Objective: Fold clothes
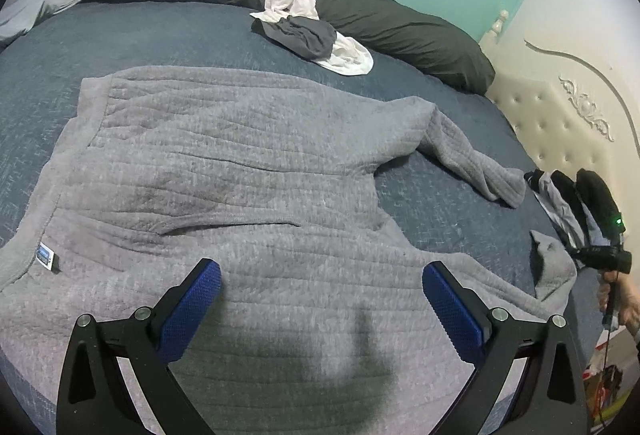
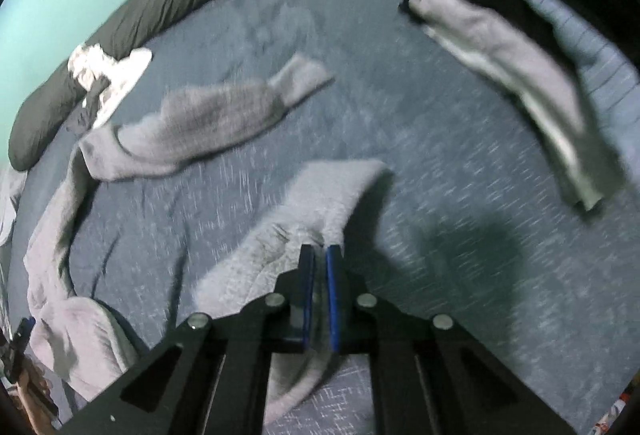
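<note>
A: Grey sweater (image 1: 248, 171): flat on bed (image 1: 448, 203), beneath left tool (image 1: 320, 295), spread wide, empty.
B: Right tool (image 2: 320, 271): clamped on sleeve (image 2: 296, 235) ahead. Advice: carry inward, lay smooth.

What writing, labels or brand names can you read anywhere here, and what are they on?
No text can be read.
Small blue-and-white tag sewn at the edge of the grey sweater: print too small and blurred to read.
Nothing else in either view carries visible writing.
</note>
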`<state>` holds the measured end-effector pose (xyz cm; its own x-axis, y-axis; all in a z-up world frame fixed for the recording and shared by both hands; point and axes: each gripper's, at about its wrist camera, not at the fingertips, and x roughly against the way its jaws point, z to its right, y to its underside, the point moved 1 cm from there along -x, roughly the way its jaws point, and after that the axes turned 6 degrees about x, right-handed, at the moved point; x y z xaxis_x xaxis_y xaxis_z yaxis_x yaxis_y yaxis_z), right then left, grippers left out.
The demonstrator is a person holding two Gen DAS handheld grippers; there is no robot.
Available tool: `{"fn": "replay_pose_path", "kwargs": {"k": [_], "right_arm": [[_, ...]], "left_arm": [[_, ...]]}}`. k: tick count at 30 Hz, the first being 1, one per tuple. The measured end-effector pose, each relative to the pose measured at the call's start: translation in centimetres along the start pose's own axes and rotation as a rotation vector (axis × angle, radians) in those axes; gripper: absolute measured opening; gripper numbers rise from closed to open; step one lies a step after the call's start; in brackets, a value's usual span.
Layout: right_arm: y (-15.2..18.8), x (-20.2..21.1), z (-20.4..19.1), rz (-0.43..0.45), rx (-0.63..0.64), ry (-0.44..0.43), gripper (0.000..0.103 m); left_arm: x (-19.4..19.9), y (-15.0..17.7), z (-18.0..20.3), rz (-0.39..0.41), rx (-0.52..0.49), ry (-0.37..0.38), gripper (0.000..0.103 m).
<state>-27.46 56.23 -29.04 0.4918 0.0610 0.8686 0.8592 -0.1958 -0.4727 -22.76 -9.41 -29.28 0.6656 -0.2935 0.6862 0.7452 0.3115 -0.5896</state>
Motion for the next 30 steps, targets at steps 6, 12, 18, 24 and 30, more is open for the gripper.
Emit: {"fn": "replay_pose_path", "kwargs": {"k": [6,12,18,24,30], "right_arm": [[-1.4,3.4,1.4,0.037,-0.03,0.089,0.005],[-1.5,2.4,4.5,-0.09,-0.087,0.236,0.005],[-2.4,-0.9,5.3,-0.136,-0.098,0.23,0.005],[-5.0,-3.0,4.2,-0.133,-0.059,0.225,0.005],[-6.1,-1.3,3.4,-0.003,0.027,0.106,0.008]], "left_arm": [[0.3,0.0,0.3,0.008,-0.009,0.006,0.103],[0.3,-0.1,0.3,0.012,-0.013,0.005,0.103],[0.1,0.1,0.1,0.006,-0.014,-0.006,0.103],[-0.4,0.5,0.6,-0.006,-0.039,-0.016,0.103],[-0.6,0.5,0.8,-0.007,-0.047,-0.016,0.103]]}}
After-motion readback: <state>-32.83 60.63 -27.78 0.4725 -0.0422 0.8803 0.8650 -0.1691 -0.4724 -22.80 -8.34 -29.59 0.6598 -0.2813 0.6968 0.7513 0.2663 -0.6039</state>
